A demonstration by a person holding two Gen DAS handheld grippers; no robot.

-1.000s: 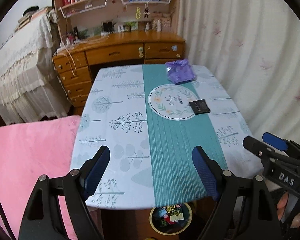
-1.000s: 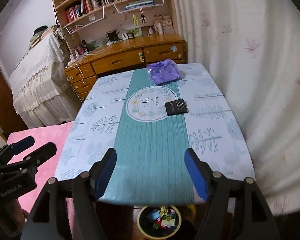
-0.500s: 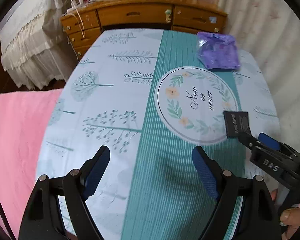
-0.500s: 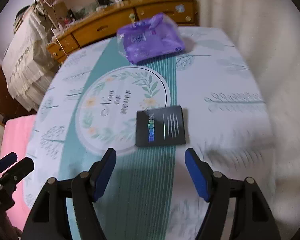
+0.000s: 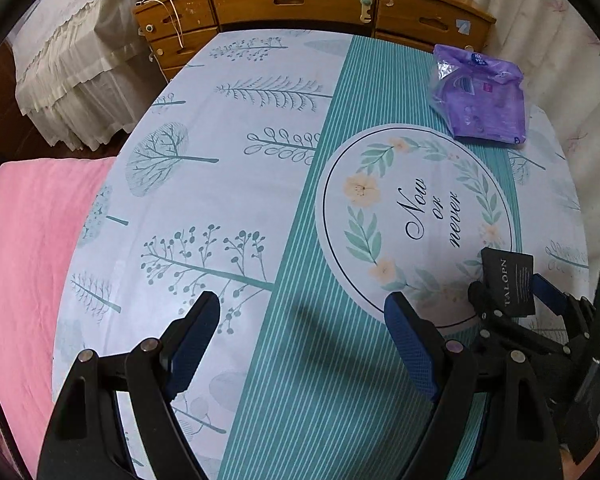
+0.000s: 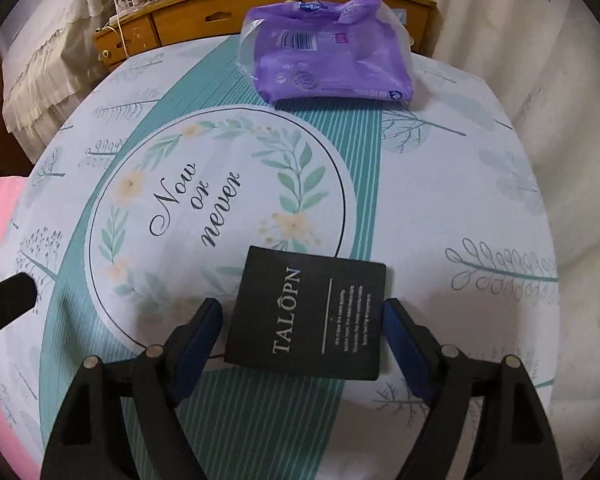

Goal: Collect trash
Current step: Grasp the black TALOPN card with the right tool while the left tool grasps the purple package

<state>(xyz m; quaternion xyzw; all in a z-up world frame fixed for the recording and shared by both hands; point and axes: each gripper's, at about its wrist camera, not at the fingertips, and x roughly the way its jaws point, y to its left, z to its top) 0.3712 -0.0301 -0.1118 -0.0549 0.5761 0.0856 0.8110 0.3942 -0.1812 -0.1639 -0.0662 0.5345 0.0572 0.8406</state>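
A flat black packet marked TALOPN lies on the tablecloth. My right gripper is open, its two blue fingers on either side of the packet's near half, low over the table. In the left wrist view the packet shows between the right gripper's fingers. A purple plastic pack lies at the far end of the table, also in the left wrist view. My left gripper is open and empty above the teal stripe.
The table carries a cloth with tree prints and a round "Now or never" emblem. A wooden desk with drawers stands behind it. A pink cover lies to the left, white curtains to the right.
Both grippers have moved forward and lower over the table. My right gripper has come up to the black packet, which now sits between its open fingers.
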